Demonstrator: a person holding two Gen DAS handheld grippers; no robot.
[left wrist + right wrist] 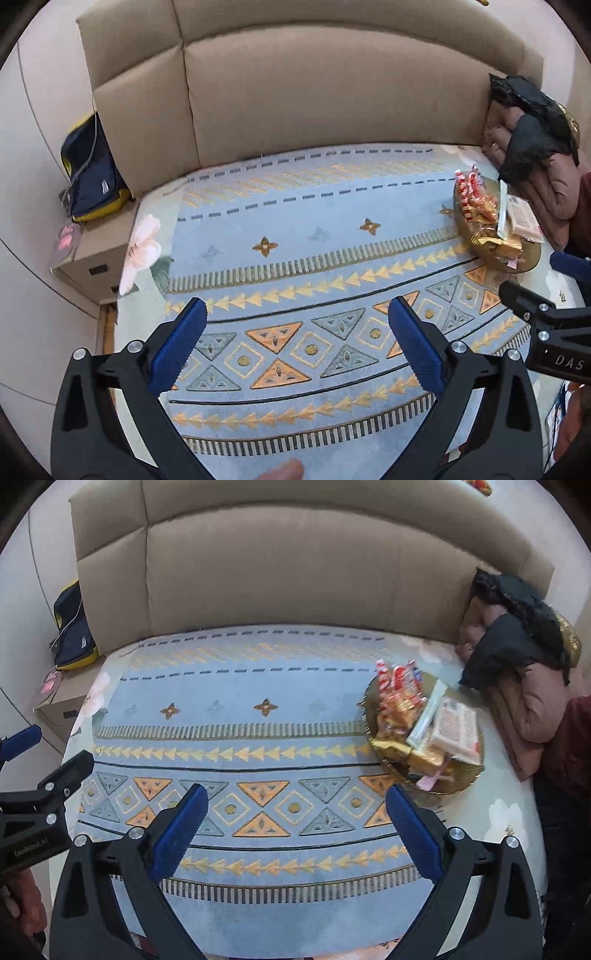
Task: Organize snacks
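The left gripper [295,317] hung above the patterned blue rug [295,229] that covered the bed, its blue-padded fingers [177,347] spread wide apart with nothing between them; the right gripper [295,805] hovered over the same rug, its fingers [413,834] likewise wide apart and holding nothing; each showed at the edge of the other's view, the two side by side and apart. The snacks [402,705] lay heaped in a shallow golden tray [458,782] that stood on the rug toward its right side, near the right gripper and well apart from the left one; among them were red-and-white packets at the far end, golden wrappers in the middle, and a flat pale packet [454,727] leaning on the heap at the right. Just beyond the tray a pile of dark and pink jackets [517,664] rested against the beige padded headboard [295,572]; at the far left a navy and yellow bag [92,170] sat on a bedside cabinet [96,254].
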